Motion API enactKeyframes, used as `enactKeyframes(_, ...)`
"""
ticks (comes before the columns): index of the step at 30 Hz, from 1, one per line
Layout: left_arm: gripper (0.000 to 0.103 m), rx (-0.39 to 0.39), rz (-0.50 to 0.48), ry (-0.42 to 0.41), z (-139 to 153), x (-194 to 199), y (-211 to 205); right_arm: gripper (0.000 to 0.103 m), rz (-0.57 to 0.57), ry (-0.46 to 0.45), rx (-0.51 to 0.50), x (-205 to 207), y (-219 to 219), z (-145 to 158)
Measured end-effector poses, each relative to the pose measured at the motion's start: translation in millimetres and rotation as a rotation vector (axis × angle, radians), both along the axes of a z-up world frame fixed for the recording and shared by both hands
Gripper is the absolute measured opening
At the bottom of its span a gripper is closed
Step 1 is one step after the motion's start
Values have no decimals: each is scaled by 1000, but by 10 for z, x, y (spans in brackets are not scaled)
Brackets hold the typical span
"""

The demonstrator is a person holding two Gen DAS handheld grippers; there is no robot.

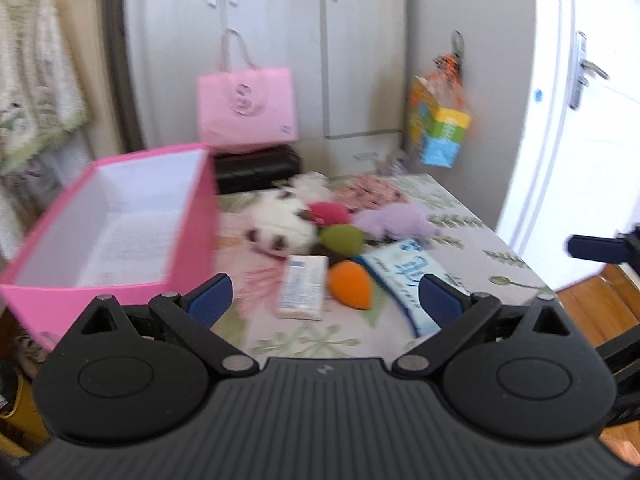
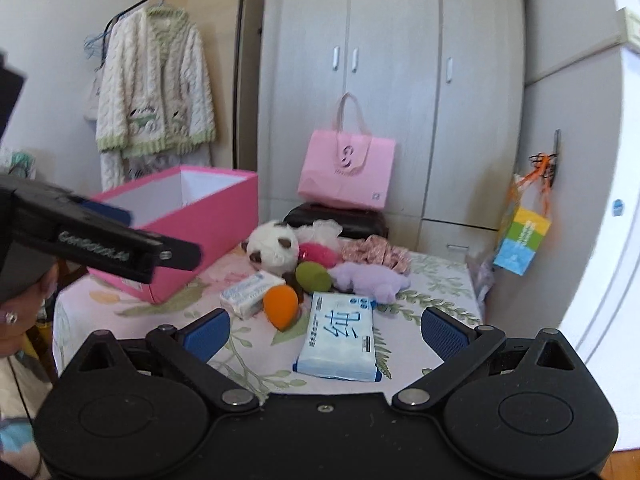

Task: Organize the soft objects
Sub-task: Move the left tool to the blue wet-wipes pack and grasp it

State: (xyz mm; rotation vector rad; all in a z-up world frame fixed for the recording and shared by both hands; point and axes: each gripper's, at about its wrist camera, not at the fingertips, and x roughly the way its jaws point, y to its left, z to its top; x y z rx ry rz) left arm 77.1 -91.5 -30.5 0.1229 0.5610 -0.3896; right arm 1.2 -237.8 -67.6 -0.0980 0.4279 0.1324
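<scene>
An open, empty pink box [image 1: 120, 220] [image 2: 192, 216] stands on the left of the floral table [image 1: 460, 240] [image 2: 436, 276]. Beside it lies a pile of soft objects: a white panda plush [image 1: 280, 224] [image 2: 274, 248], a pink sponge [image 1: 330, 213] [image 2: 318, 254], a green sponge [image 1: 342, 239] [image 2: 313, 276], an orange sponge [image 1: 352, 285] [image 2: 281, 306], a purple plush [image 1: 396, 220] [image 2: 370, 280], a small tissue pack [image 1: 302, 293] [image 2: 250, 290] and a blue wipes pack [image 1: 404, 276] [image 2: 340, 340]. My left gripper [image 1: 326, 300] is open above the near table edge. My right gripper [image 2: 326, 332] is open, near the wipes pack.
A pink paper bag [image 1: 248, 108] [image 2: 346, 172] sits on a black case [image 1: 256, 166] behind the table, before grey wardrobes. A colourful bag [image 1: 440, 124] [image 2: 522, 238] hangs at right. A cardigan [image 2: 154, 88] hangs at left. A patterned cloth [image 2: 376, 252] lies at the table's back.
</scene>
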Motion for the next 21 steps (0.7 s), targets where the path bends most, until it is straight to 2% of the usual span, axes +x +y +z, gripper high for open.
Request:
enactKeyframes(5,95,-12,-91,96,-267,268,-308,102,50,52,7,276,-39,-279)
enactKeyframes(13,72,-70,-163,299,-740,623,-605,102,115,119,34,683,-143,-729)
enactKeyframes(15,68,-79,-171,320,-818,675,-667,101,120,129,46,752,-177,-813)
enactKeyframes(21,66,-148,-142,342,-944,824,-779,100,140,138,106,945,-277,-967)
